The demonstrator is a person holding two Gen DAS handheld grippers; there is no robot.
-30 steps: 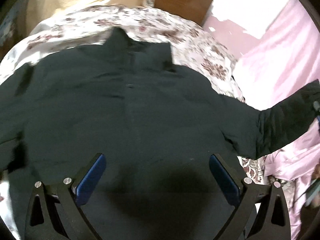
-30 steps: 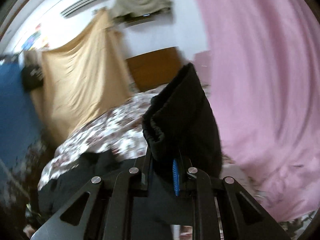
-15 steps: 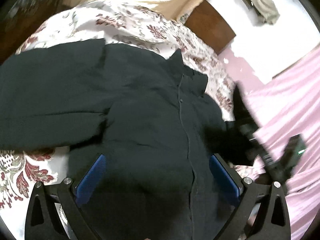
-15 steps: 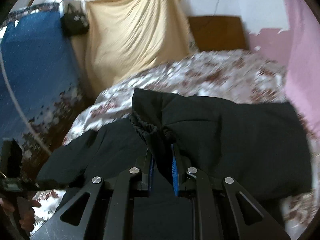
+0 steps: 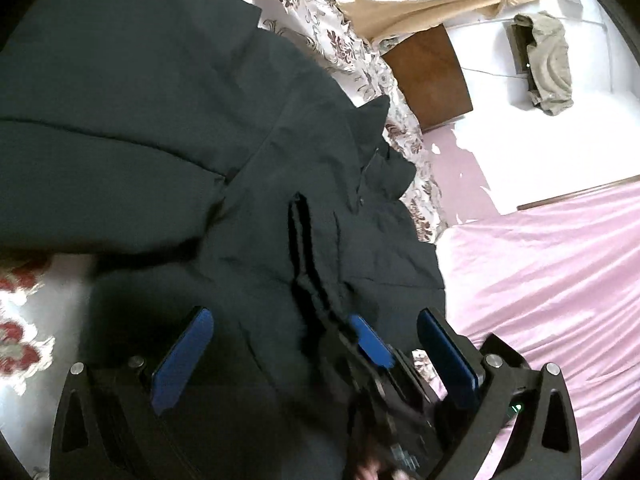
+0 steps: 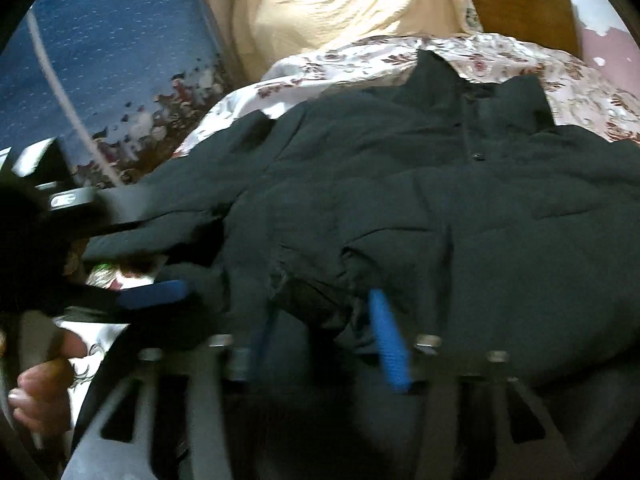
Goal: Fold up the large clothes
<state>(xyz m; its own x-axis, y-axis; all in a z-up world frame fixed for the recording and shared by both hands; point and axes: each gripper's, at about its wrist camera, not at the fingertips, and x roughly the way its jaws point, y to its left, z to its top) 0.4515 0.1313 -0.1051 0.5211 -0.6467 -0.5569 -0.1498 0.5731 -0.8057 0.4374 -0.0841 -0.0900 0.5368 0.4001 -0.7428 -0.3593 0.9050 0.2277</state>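
Black padded jacket (image 6: 460, 208) lies front-up on the floral-print bed (image 5: 24, 320), one sleeve cuff (image 6: 316, 296) laid across its chest. Right tool (image 6: 324, 332), jaws just opening, straddles that cuff without pinching; left tool (image 5: 316, 356) gapes empty over the hem. Bulky, soft, likely springy: best grasped at cuffs or hem edges.

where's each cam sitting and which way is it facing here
Left wrist: sits on the left claw, angled down at the black jacket on the floral bedspread; its open blue-padded fingers show, with the right claw at lower right.
Right wrist: sits on the right claw, angled down at the jacket's folded-in cuff; its jaws have just been opening; the person's hand shows at left.
Shared: jacket, bedspread, wooden headboard.
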